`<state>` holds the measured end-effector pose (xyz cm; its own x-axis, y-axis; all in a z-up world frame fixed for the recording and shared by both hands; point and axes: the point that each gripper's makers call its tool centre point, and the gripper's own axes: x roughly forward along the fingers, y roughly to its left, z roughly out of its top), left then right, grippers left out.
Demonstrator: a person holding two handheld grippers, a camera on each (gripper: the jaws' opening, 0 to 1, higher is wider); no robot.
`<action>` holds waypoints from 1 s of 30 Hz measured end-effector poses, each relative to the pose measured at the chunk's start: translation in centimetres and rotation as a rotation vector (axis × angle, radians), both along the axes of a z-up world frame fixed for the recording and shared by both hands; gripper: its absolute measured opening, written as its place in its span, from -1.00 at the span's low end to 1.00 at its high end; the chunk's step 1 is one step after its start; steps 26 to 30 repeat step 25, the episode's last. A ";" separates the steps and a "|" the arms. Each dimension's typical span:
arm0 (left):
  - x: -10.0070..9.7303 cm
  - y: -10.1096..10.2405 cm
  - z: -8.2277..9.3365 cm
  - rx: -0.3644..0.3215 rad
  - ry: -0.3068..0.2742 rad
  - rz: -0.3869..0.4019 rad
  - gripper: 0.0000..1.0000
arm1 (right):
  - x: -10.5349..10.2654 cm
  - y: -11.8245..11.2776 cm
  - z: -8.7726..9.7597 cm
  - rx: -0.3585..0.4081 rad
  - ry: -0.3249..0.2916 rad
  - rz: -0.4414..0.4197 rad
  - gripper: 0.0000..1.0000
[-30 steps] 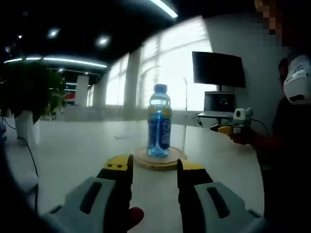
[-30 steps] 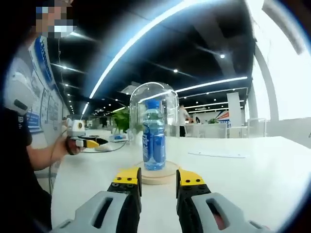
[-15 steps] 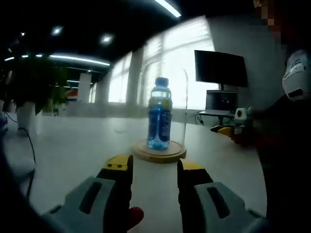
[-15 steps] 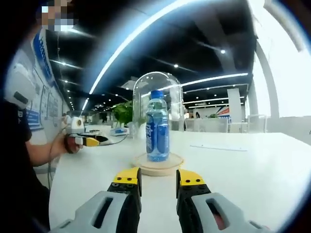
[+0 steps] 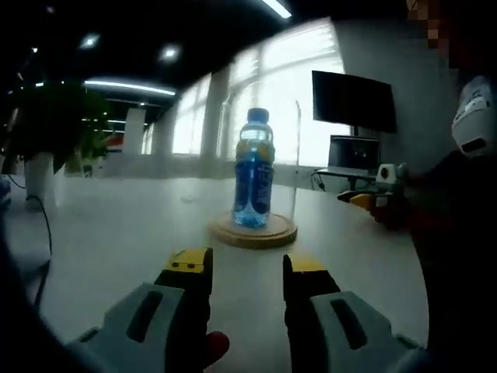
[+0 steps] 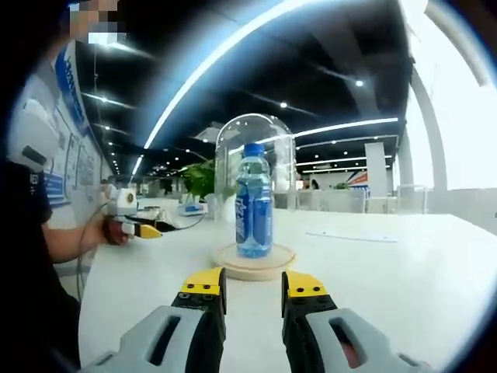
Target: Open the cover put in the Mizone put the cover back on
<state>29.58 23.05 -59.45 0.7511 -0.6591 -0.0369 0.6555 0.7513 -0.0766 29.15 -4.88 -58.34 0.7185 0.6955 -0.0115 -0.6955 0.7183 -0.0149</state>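
While I am holding both claws low over the surface (image 6: 404, 264), the Mizone bottle (image 6: 254, 203) is standing upright on a round wooden base (image 6: 254, 263), and the clear glass dome cover (image 6: 255, 140) is sitting over it, resting on that base. My left claw (image 5: 247, 266) is showing its jaws parted and holding nothing; my right claw (image 6: 253, 283) is likewise parted and empty, and both are sitting short of the base.

I am judging the cover to be rigid, smooth and breakable, so it is likely slippery between two jaws and unforgiving if it tips or knocks the bottle. I cannot make out a knob on top, so I am thinking of pinching the wall near the crown, or steadying it from both sides, and lifting straight up. The bottle looks full, so fairly heavy, and best taken around its labelled body.

Around it, a monitor (image 5: 353, 102) and a laptop (image 5: 353, 158) are standing well behind, and a potted plant (image 5: 46, 136) is sitting off to one side. Nothing is lying between my claws and the base.
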 end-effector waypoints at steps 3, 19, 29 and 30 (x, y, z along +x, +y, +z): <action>0.0 0.0 0.0 -0.001 0.001 -0.001 -0.41 | -0.1 0.1 0.0 -0.002 0.000 0.005 -0.57; -0.2 -0.3 -0.5 0.022 0.004 -0.017 -0.41 | 0.2 0.0 -0.4 0.000 0.014 -0.014 -0.57; -0.2 -0.2 -0.5 0.025 0.002 -0.017 -0.41 | 0.1 0.0 -0.3 0.002 0.009 -0.015 -0.57; -0.2 -0.2 -0.5 0.025 0.002 -0.017 -0.41 | 0.1 0.0 -0.3 0.002 0.009 -0.015 -0.57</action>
